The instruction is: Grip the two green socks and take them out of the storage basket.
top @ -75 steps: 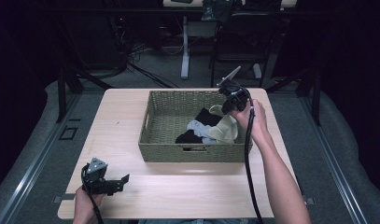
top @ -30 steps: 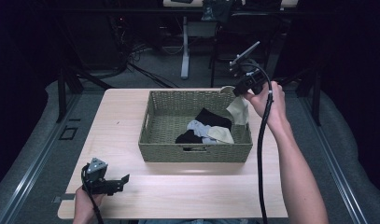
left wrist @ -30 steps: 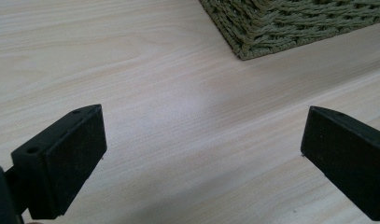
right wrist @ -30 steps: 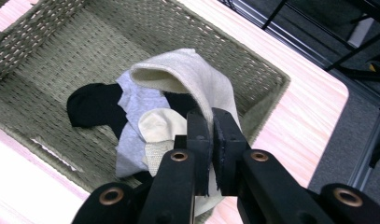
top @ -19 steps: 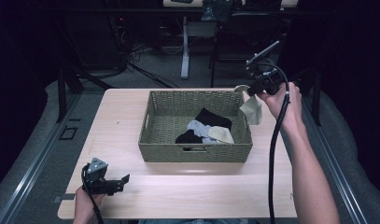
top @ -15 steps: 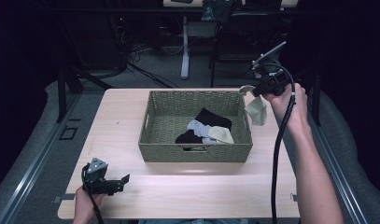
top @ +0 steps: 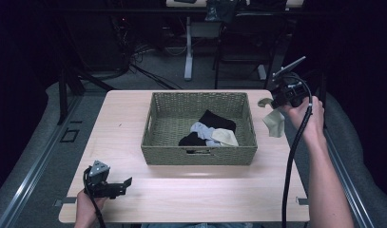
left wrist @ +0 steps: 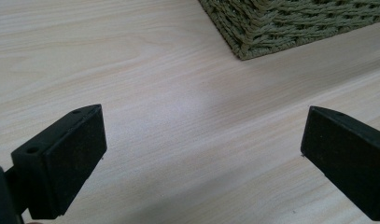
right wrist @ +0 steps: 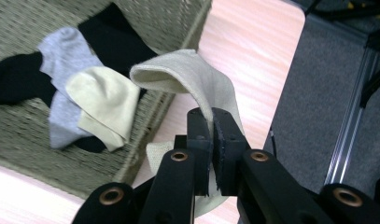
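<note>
Nearest the person, the left gripper [top: 116, 186] rests low over the near left corner of the light wooden table [top: 196, 190], held in the left hand [top: 86, 209]; in the left gripper view its jaws stand wide apart over bare wood, with a corner of the woven basket [left wrist: 290, 23] just beyond. No brand, label or writing can be read on anything here.

Farther in, the olive wicker basket [top: 199, 155] sits at the table's middle. Inside it lie a black sock [top: 217, 119], a grey sock [top: 202, 130], a cream sock [top: 225, 137] and another black sock [top: 192, 140], bunched together toward the near right.

At the far right, the right hand [top: 309, 118] lifts the right gripper [top: 272, 102] above the table's right edge, outside the basket. Its jaws are pinching a beige sock [top: 274, 122], which dangles clear of the tabletop; in the right gripper view the beige sock [right wrist: 201, 81] folds over the clamped jaws.
</note>
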Available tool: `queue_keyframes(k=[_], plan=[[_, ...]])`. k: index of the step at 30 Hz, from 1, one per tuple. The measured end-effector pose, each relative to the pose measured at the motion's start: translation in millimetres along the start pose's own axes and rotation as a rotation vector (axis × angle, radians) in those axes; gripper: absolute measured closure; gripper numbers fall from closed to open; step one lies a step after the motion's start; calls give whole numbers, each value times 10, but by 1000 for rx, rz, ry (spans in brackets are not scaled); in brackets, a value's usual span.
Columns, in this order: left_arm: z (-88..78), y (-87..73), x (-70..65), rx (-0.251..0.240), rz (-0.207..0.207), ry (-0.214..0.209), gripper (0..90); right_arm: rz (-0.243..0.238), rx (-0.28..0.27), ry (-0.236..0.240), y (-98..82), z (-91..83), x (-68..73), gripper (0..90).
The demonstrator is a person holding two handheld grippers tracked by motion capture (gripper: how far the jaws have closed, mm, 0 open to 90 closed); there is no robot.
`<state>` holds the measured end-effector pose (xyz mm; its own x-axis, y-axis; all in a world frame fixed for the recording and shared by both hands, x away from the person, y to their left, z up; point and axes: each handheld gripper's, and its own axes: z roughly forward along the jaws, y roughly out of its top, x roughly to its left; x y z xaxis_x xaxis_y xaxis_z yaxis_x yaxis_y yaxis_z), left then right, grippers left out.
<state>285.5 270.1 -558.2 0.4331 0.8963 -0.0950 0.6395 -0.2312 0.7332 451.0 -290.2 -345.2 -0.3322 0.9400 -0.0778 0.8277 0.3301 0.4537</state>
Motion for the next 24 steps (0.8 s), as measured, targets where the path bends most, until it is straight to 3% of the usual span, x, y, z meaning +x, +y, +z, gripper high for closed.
queue_keyframes(k=[5,7,20,24], plan=[[0,1,-2,0,1,1,3,31,29,8,-135,227,-91,869],[-3,1,-3,0,0,1,3,38,32,15,-152,260,-99,869],[-3,0,0,-1,0,-1,3,80,136,64,-435,937,-136,868],[-3,0,0,-1,0,0,3,83,162,63,-491,1058,-139,867]])
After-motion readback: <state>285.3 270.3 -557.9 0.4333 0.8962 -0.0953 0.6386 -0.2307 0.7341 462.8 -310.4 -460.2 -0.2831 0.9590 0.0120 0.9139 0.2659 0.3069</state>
